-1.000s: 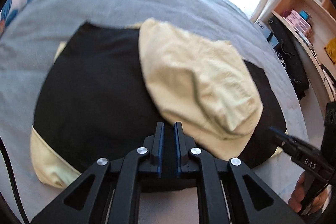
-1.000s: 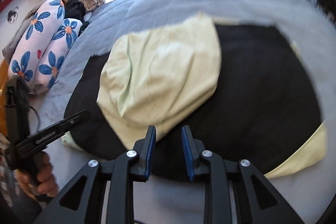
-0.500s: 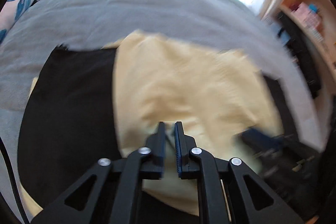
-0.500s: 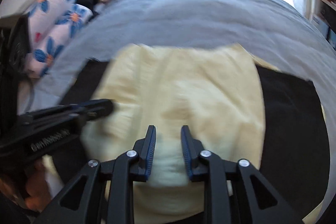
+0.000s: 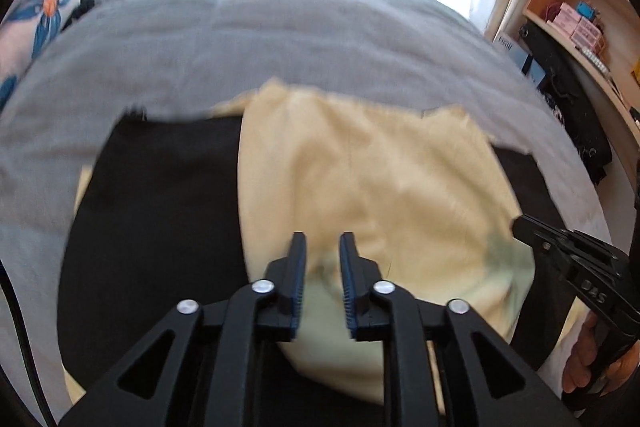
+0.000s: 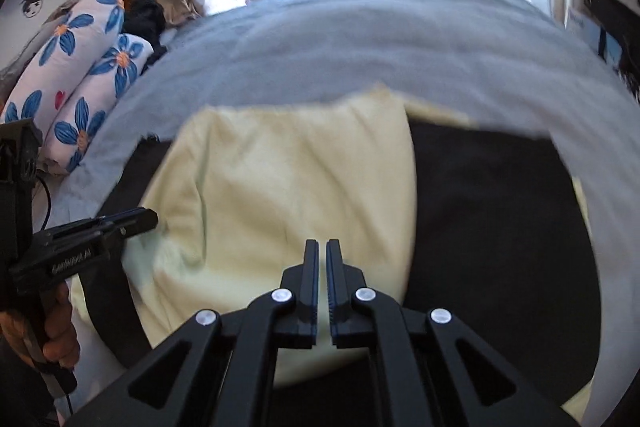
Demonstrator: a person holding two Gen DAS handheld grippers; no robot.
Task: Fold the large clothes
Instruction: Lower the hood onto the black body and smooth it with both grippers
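Note:
A large garment lies flat on the bed, with a black body (image 5: 160, 207) and a pale yellow panel (image 5: 380, 179) folded over its middle. My left gripper (image 5: 322, 239) hovers over the panel's near edge. Its jaws are opening, and no cloth is pinched between the pads. My right gripper (image 6: 322, 245) is over the same yellow panel (image 6: 288, 179), with the black cloth (image 6: 492, 211) to its right. Its jaws are shut with only a sliver between them, and I see no cloth caught there. Each gripper shows at the side of the other's view: the right gripper (image 5: 524, 227) and the left gripper (image 6: 148, 218).
The grey bed cover (image 5: 280, 39) stretches beyond the garment toward a bright window. Floral pillows (image 6: 80, 67) and a dark bundle (image 6: 144, 15) sit at the bed's far left. A wooden shelf (image 5: 580, 19) and a black bag (image 5: 568, 99) stand beyond the bed's right side.
Both grippers have moved inward from the black cloth to over the yellow panel. The left jaws have parted from shut. The right jaws have closed from a clear gap.

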